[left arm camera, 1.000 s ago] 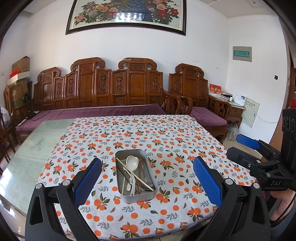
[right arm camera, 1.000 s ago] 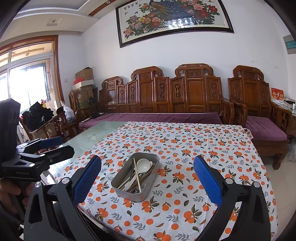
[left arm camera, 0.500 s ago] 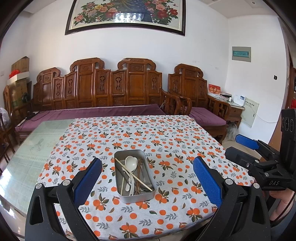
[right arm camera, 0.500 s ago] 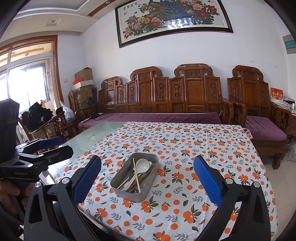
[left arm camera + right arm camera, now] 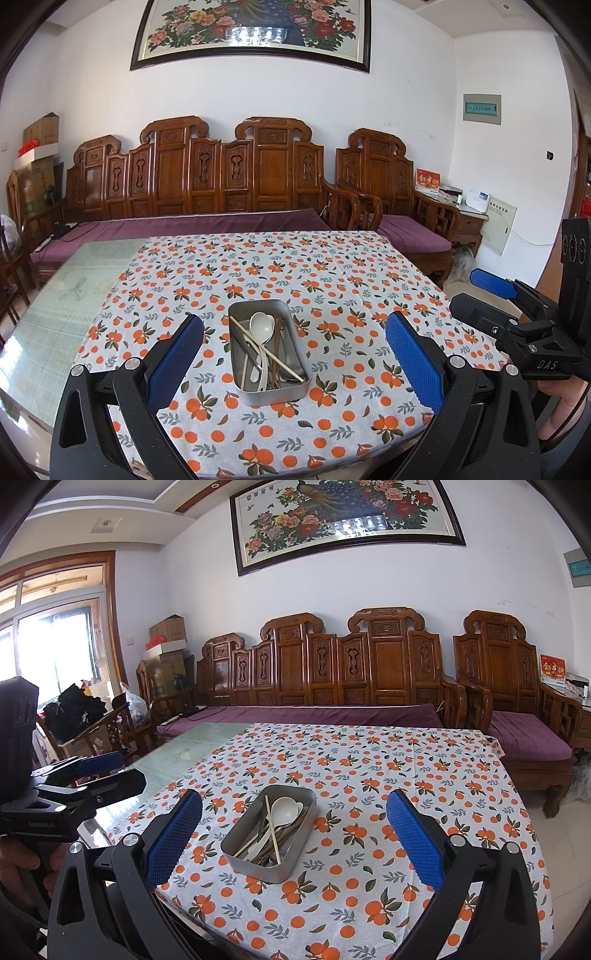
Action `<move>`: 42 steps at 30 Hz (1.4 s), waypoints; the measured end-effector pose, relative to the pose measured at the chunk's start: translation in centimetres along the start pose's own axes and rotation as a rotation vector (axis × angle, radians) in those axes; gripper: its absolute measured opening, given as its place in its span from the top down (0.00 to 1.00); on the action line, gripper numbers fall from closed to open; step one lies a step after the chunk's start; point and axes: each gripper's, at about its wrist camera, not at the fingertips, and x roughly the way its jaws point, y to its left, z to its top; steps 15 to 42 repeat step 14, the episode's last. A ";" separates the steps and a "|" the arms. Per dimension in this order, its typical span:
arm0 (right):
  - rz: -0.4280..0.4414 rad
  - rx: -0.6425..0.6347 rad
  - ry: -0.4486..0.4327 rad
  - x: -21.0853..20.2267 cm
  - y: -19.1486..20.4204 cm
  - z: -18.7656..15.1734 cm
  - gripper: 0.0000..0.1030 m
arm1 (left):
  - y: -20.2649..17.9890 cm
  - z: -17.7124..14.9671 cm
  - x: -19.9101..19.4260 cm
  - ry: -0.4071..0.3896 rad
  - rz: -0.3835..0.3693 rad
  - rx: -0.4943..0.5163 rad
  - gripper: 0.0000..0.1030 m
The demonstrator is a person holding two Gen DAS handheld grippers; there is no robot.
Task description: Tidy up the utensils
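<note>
A grey metal tin (image 5: 269, 391) (image 5: 255, 869) sits on the orange-print tablecloth (image 5: 332, 280) (image 5: 406, 775) near the table's front. It holds a white spoon (image 5: 260, 325) (image 5: 283, 808), pale chopsticks (image 5: 266, 349) (image 5: 271, 827), dark brown chopsticks and metal utensils, all piled together. My left gripper (image 5: 293, 352) hangs open in front of the tin, holding nothing. My right gripper (image 5: 293, 834) is open too, short of the tin and empty. Each gripper shows in the other's view, at the side: the right one (image 5: 491, 286) and the left one (image 5: 101, 766).
A bare glass tabletop (image 5: 55, 295) (image 5: 184, 746) lies left of the cloth. Carved wooden benches with purple cushions (image 5: 221, 221) (image 5: 332, 712) stand behind the table. Boxes (image 5: 166, 646) and a wooden chair (image 5: 110, 731) stand at the left. A person's hand (image 5: 561, 402) grips the right handle.
Both views have shifted only slightly; the tin sits a little lower and closer in the left wrist view. Both grippers stay open and empty.
</note>
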 end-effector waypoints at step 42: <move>0.002 0.000 -0.001 0.1 0.0 -0.1 0.02 | 0.0 0.3 -0.1 -0.001 -0.010 -0.010 0.08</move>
